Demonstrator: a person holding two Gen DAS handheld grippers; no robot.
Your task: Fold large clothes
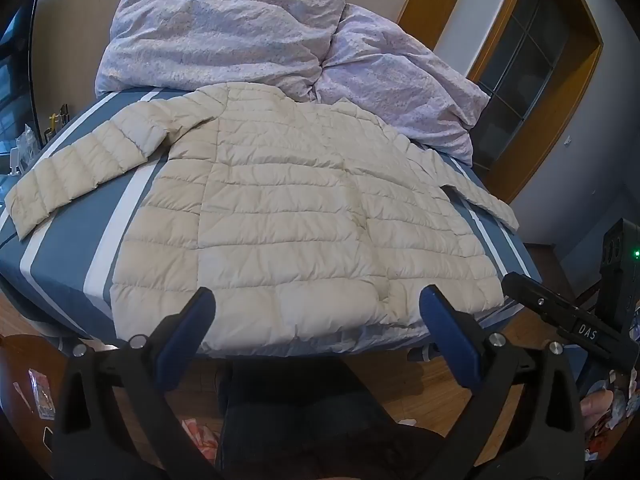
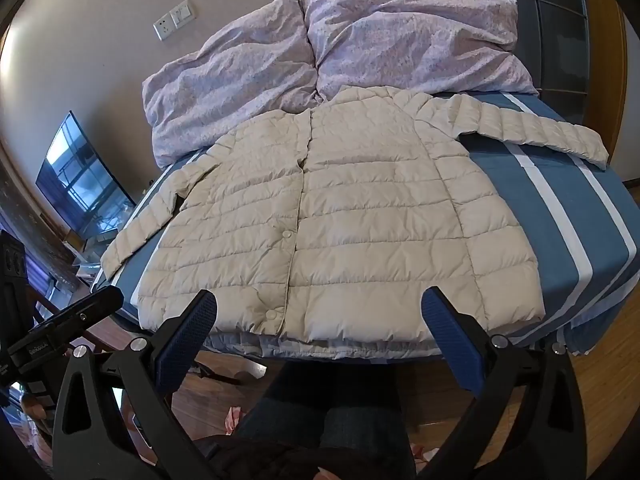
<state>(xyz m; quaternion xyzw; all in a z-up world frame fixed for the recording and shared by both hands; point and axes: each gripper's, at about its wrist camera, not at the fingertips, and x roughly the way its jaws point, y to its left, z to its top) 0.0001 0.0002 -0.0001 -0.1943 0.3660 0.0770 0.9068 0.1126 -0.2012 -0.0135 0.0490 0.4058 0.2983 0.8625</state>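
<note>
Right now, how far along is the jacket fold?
Done: cream puffer jacket lies flat on the striped bed, front snapped shut, both sleeves spread out. In hand: nothing; left tool and right tool hover open near the hem. Left: every fold, sleeves in, then the body.

The puffer jacket (image 2: 340,220) is cream quilted cloth, matt with a faint sheen, puffed in stitched bands, with smooth round snap buttons (image 2: 286,234). Under it the bedsheet (image 2: 568,216) is flat matt cloth, blue with white stripes. At 12 o'clock the duvet (image 1: 224,36) is crinkled lilac cloth. The right gripper (image 2: 318,304) has matt black plastic arms and blue rubbery pads (image 2: 448,320) with a dotted grip texture; the left gripper (image 1: 318,304) has the same, with shiny metal screws. The floor (image 2: 608,392) is glossy wood.
</note>
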